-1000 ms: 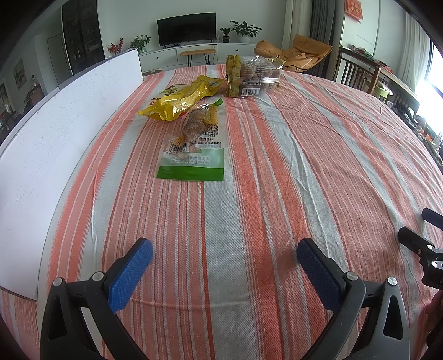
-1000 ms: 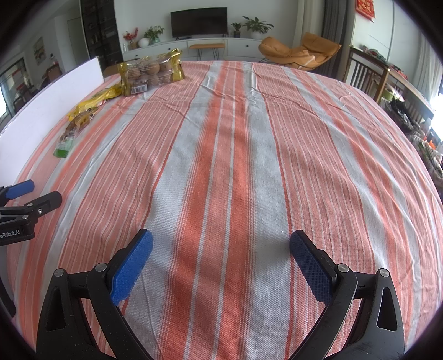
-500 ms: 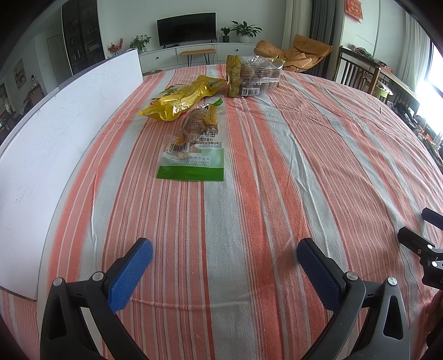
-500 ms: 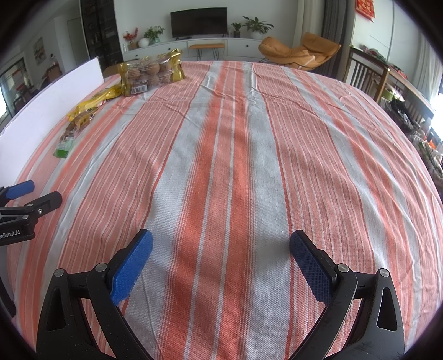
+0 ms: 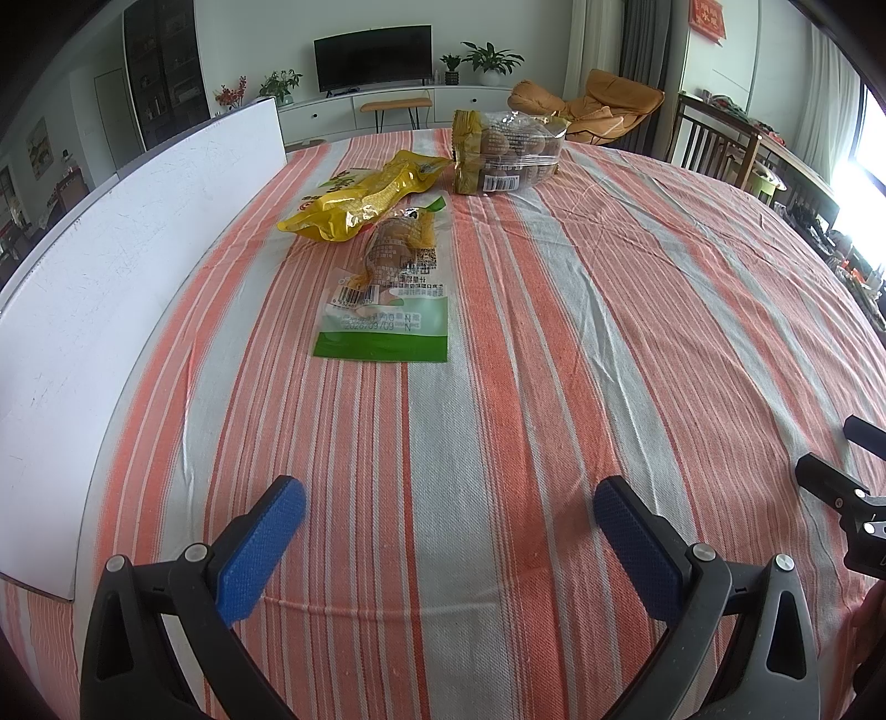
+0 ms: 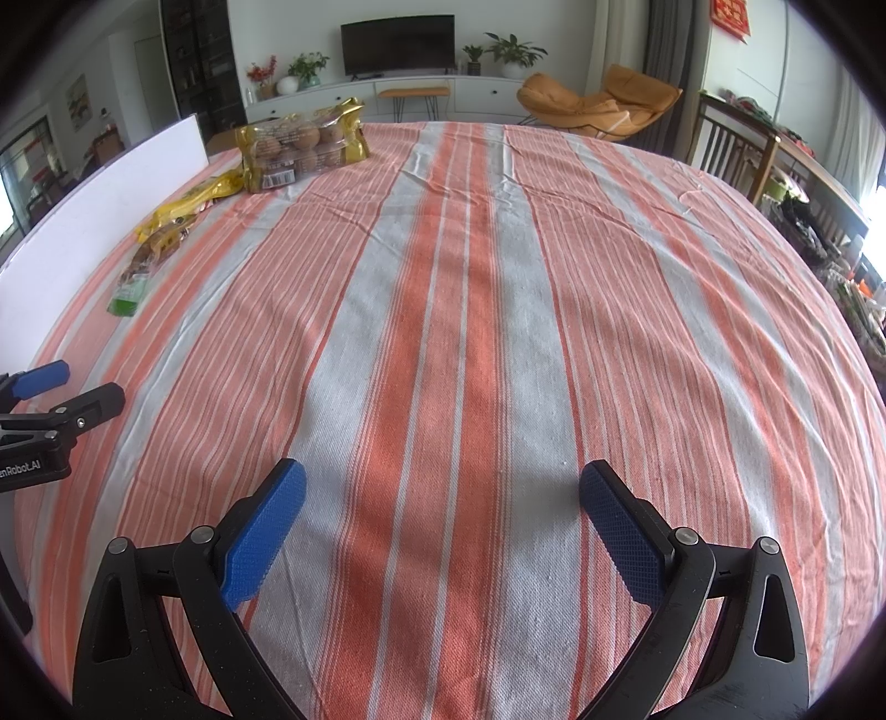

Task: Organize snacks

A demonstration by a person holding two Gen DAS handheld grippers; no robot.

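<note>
Three snack packs lie on the striped tablecloth [image 5: 498, 443], far ahead of both grippers. Nearest is a flat green-and-clear packet [image 5: 387, 299] [image 6: 135, 277] with a brown snack inside. Behind it lies a yellow bag [image 5: 360, 196] [image 6: 191, 202]. Farthest is a clear pack of round brown snacks [image 5: 506, 149] [image 6: 302, 144]. My left gripper [image 5: 448, 531] hovers open near the table's front, nothing between its blue pads. My right gripper [image 6: 443, 520] is open too, over bare cloth further right. Each gripper shows at the edge of the other's view.
A long white board [image 5: 111, 266] runs along the table's left edge. Wooden chairs [image 6: 736, 149] stand at the far right. Beyond the table are an orange lounge chair [image 6: 598, 105], a white cabinet with a TV [image 6: 396, 47], and plants.
</note>
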